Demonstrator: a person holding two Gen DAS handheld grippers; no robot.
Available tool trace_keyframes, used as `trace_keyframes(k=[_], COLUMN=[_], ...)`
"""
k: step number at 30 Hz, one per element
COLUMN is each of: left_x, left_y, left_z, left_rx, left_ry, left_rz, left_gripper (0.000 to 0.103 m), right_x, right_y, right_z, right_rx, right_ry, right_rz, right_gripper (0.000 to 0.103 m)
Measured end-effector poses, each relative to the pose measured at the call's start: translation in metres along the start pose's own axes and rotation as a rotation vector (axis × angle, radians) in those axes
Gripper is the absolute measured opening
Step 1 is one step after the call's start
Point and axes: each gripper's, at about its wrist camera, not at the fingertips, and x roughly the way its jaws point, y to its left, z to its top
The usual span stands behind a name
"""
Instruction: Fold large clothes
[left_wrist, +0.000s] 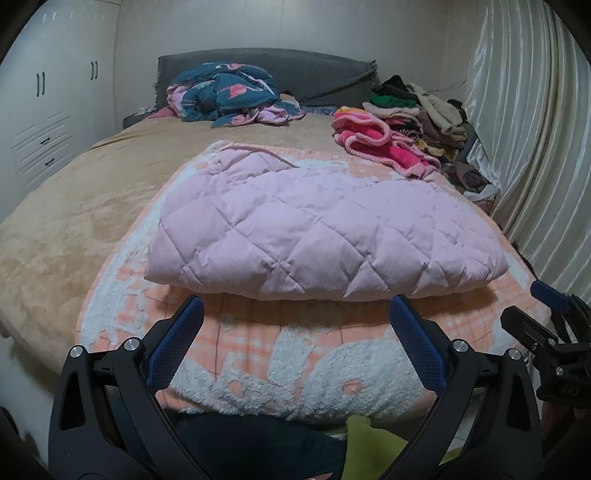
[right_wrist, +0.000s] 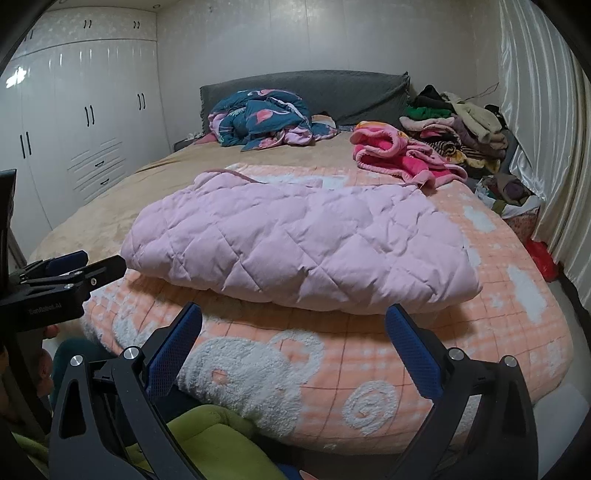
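Folded pink quilted garment (left_wrist: 325, 236) just beyond hand-held gripper (left_wrist: 295, 310)

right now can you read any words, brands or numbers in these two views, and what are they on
"GenRobot.AI": pale print on the black body of the left gripper, seen at the left edge of the right wrist view; small and soft, so the first letters are my best reading.
A faint mark on the black body of the right gripper, at the right edge of the left wrist view, is too blurred to read.
Nothing readable on the pink quilt, the peach blanket or the wardrobe.
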Motion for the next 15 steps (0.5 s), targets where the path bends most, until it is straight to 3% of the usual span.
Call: trace_keyframes(k=[15], left_x=[-0.0001], left_y=[0.0049], left_z=[0.0020], left_rx=[-0.003], left_ry=[-0.003], left_rz=[0.029], left_gripper=[0.094], right_x=[-0.0001], right_y=[-0.0021], right_z=[0.0025], right_rx=[0.014], right_ry=[-0.002], right_rz=[0.016], right_gripper=[0.099])
